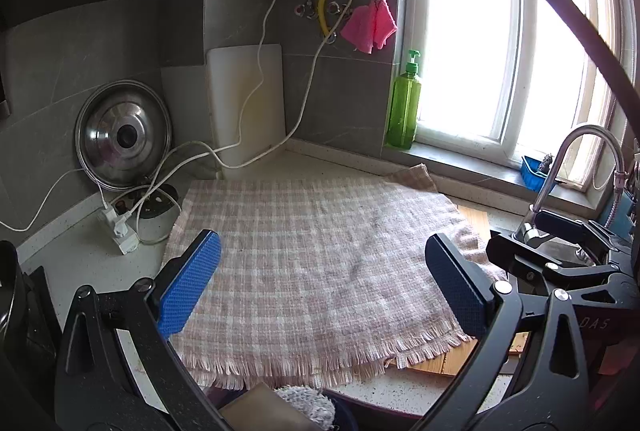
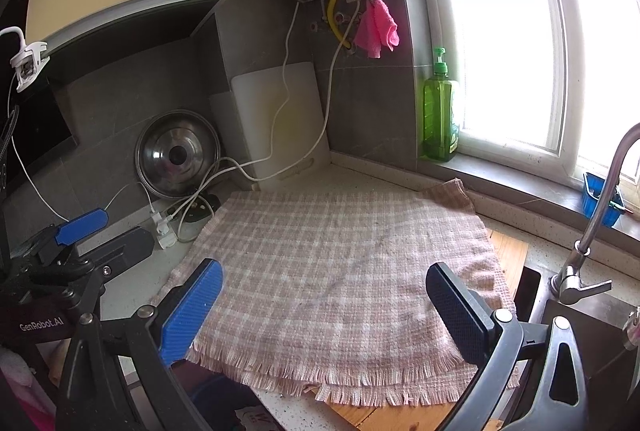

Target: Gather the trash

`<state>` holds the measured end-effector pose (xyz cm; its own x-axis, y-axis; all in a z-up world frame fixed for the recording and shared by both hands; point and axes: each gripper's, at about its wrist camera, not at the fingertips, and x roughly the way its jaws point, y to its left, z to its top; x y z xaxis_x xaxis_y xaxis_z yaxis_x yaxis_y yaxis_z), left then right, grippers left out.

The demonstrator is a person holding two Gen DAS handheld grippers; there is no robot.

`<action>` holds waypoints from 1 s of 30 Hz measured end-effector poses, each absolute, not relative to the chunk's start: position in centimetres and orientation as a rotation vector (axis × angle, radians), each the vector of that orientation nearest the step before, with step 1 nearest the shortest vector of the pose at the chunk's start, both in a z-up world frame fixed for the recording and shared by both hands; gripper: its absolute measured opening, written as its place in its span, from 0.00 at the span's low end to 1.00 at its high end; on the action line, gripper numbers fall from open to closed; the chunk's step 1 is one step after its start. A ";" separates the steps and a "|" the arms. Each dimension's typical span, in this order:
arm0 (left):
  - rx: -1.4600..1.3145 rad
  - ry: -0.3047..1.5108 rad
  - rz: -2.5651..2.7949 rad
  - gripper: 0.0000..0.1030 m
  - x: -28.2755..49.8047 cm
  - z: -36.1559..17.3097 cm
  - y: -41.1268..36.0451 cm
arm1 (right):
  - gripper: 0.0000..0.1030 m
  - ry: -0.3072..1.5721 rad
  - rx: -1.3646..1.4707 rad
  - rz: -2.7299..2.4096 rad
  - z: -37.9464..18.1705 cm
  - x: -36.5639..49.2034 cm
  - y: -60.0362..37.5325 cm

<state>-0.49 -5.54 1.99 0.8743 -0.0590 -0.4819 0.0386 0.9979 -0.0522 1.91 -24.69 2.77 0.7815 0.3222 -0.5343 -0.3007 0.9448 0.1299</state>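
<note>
A pink checked cloth (image 1: 320,263) with fringed edges lies flat on the kitchen counter, over a wooden board (image 1: 472,223); it also shows in the right wrist view (image 2: 344,271). No loose trash shows on it. My left gripper (image 1: 320,287) is open and empty, its blue pads wide apart above the cloth's near edge. My right gripper (image 2: 324,315) is open and empty too, above the same edge. The right gripper's body shows at the right of the left wrist view (image 1: 560,255), and the left gripper's pad shows at the left of the right wrist view (image 2: 82,227).
A steel pot lid (image 1: 124,139) and a white cutting board (image 1: 246,103) lean on the back wall. White cables run to a power strip (image 1: 120,227). A green soap bottle (image 1: 404,107) stands on the sill. A faucet (image 2: 600,207) and sink are at right.
</note>
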 end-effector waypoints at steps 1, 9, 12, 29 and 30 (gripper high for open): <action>-0.042 0.504 -0.052 1.00 -0.5 2.0 -5.5 | 1.00 0.585 0.038 0.338 2.8 1.9 -24.7; -0.041 0.511 -0.054 1.00 -0.5 2.0 -5.4 | 1.00 0.594 0.045 0.340 2.7 1.8 -24.8; -0.046 0.518 -0.046 1.00 -0.5 1.9 -5.6 | 1.00 0.595 0.045 0.338 2.7 1.8 -24.8; -0.047 0.525 -0.034 1.00 -0.4 1.9 -5.7 | 1.00 0.620 0.068 0.327 2.2 1.9 -25.2; -0.045 0.520 -0.029 1.00 -0.4 1.9 -5.8 | 1.00 0.621 0.070 0.326 2.2 1.9 -25.3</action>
<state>-0.37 -5.75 1.88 0.8675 -0.0392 -0.4958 0.0163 0.9986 -0.0504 1.89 -25.28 2.19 0.7643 0.3204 -0.5596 -0.2789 0.9467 0.1611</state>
